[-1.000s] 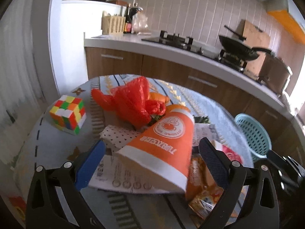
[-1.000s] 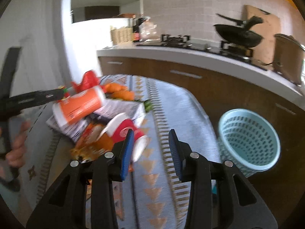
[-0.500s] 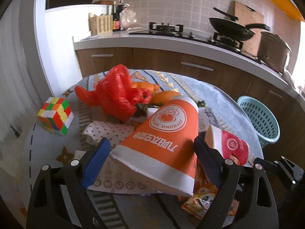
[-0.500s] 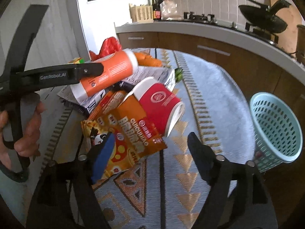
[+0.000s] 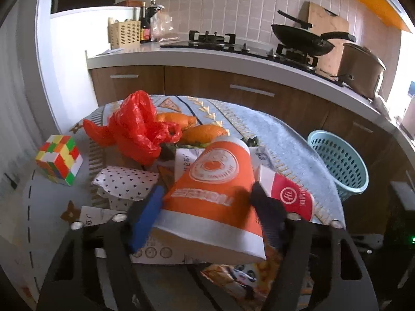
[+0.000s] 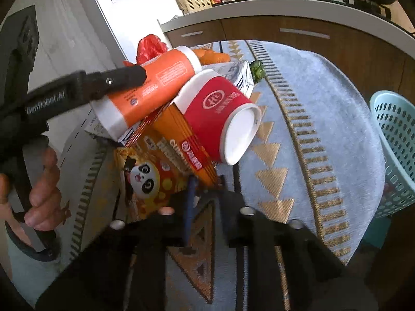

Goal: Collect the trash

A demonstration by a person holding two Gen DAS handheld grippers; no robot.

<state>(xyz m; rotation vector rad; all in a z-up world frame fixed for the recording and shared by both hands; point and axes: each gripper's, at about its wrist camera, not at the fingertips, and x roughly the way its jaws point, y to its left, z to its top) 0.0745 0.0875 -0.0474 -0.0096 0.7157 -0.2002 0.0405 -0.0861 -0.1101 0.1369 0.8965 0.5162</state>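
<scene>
The orange paper cup [image 5: 215,194] is seen lying on its side on top of the heap of trash on the round table [image 5: 293,140], its wide white-rimmed mouth turned toward the left gripper [image 5: 205,207]. The cup is flanked by both fingers, and the jaws are closing on it, with the pads pressed to its sides. Just right of it a red paper cup [image 6: 220,108] lies tilted, its open mouth facing the table edge. Beneath both cups an orange snack bag [image 6: 158,171] with a panda print is spread flat. The right gripper [image 6: 205,189] is seen at the bag's near edge, its jaws closing to a narrow gap with the bag's edge pinched between them. A pale blue basket [image 5: 339,165] stands beside the table, well apart from both tools.
</scene>
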